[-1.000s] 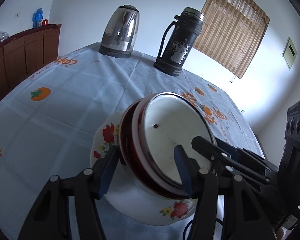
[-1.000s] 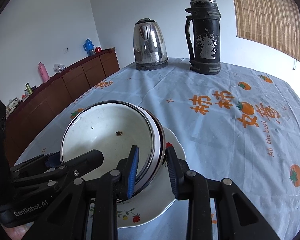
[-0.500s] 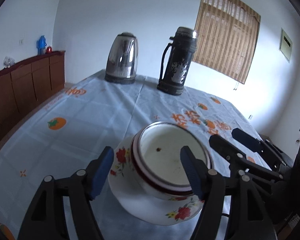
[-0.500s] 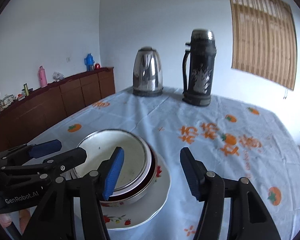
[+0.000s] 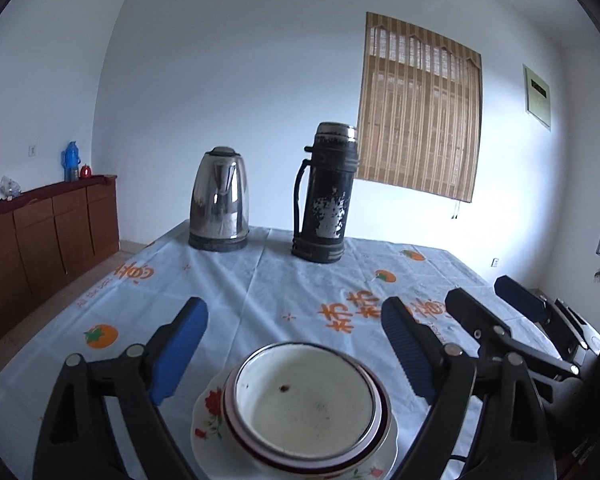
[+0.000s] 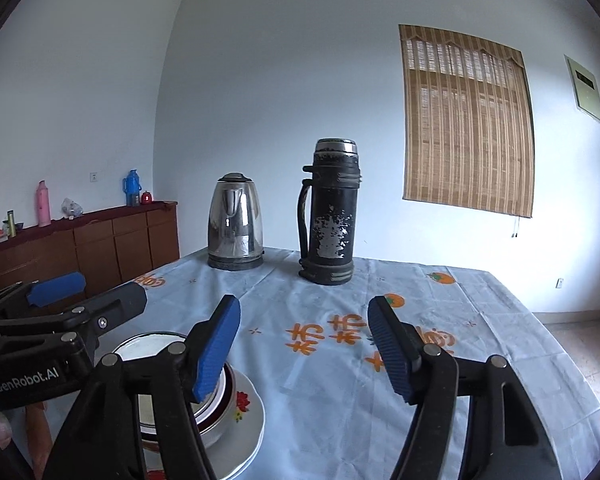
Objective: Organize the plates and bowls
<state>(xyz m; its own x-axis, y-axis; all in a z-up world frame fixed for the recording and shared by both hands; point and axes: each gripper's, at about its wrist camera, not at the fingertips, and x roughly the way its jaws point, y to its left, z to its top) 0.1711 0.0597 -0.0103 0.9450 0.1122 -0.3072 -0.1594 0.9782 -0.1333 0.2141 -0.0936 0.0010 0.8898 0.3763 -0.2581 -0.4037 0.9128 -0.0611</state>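
At the bottom centre of the left wrist view, the bowls (image 5: 306, 402) sat nested on a flowered plate (image 5: 204, 426) on the desk (image 5: 260, 292). The left gripper (image 5: 292, 350) hung above them, its jaws opening wide with the bowls below the gap and untouched. In the right wrist view the right gripper (image 6: 302, 344) was opening too, gripping nothing, the stack at lower left; a kettle (image 6: 235, 222) and flask (image 6: 330, 212) stood beyond.

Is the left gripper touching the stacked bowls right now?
Apart. In the left wrist view the left gripper has its jaws opening, both blue pads clear of the stacked bowls, with tablecloth visible in the gaps.
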